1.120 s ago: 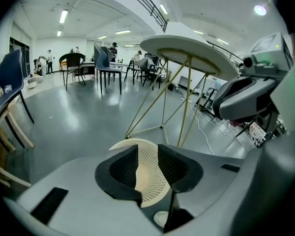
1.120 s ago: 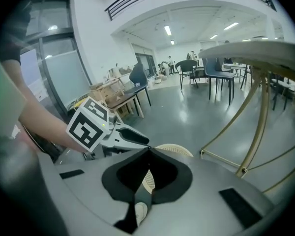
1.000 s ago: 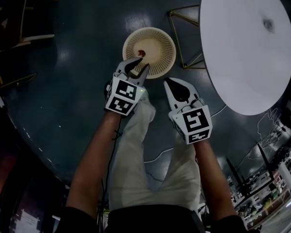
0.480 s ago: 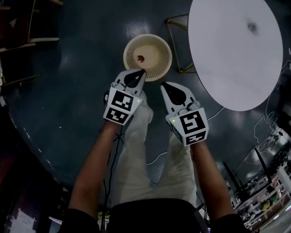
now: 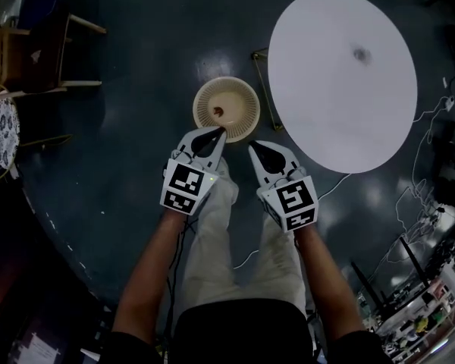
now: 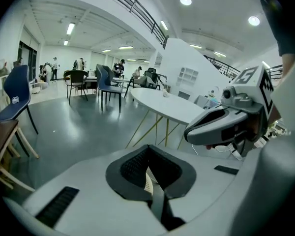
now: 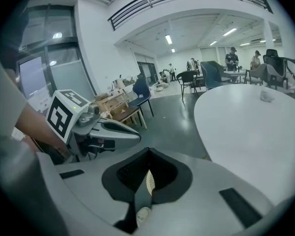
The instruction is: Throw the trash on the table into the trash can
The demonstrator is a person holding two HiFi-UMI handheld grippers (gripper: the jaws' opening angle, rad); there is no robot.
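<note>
head view: trash can (image 5: 240, 94) just beside table (image 5: 326, 97) edge.

From my end the floor (image 5: 136, 59) looks dark and glossy, throwing back the ceiling lights. The round tabletop (image 5: 341, 82) is smooth matt white, on thin brass-coloured metal legs (image 6: 136, 129). The trash can (image 5: 226, 109) looks like cream ribbed plastic.

A round beige slatted trash can (image 5: 244, 99) stands upright on the dark floor at upper centre, with a small reddish scrap (image 5: 218, 112) inside. Just to its right, on the white round table (image 5: 326, 105), lies one small grey crumpled piece (image 5: 361, 54).
</note>
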